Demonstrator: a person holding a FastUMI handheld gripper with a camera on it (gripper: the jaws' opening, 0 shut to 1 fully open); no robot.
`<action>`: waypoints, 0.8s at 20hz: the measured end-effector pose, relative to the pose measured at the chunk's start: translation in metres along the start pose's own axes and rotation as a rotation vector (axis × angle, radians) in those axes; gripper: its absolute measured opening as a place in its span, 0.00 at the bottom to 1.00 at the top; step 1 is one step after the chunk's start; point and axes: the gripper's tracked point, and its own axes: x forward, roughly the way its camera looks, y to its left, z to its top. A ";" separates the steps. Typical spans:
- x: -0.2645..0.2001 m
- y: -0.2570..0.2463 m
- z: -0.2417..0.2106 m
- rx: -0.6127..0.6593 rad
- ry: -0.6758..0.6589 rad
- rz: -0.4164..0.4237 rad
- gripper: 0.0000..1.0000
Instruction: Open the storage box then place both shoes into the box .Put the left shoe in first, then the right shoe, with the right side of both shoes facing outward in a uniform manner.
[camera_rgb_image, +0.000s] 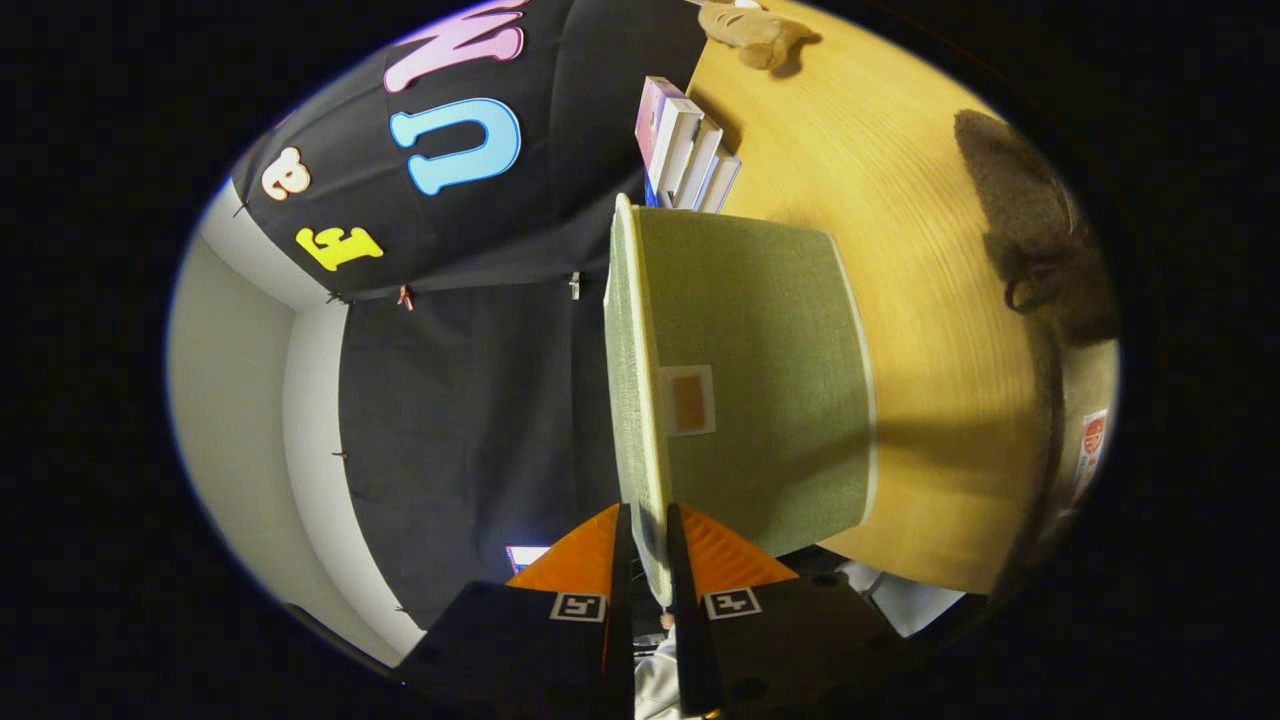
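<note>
The view is rolled on its side, so the wooden table (930, 330) stands along the right. A green fabric storage box (770, 400) with cream trim and a small tag on its front face sits just ahead of the fingers. Its lid (628, 380) is seen edge-on along the box's top. My gripper (646, 540) is shut on the lid's near rim, one finger on each side. A dark brown shoe (1040, 250) lies on the table beyond the box. A second shoe (1085, 440) next to it shows a pale inside with a label.
A stack of books (688, 150) stands against the black cloth wall behind the box. A tan plush toy (752, 35) lies further along the table. A pale wall (240, 400) lies past the cloth. A person's light sleeve (655, 680) shows under the fingers.
</note>
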 end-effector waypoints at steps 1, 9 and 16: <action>0.004 0.004 -0.002 -0.009 0.009 0.010 0.21; 0.017 0.044 -0.004 -0.075 0.020 0.026 0.05; 0.050 0.092 -0.015 -0.222 0.083 -0.037 0.05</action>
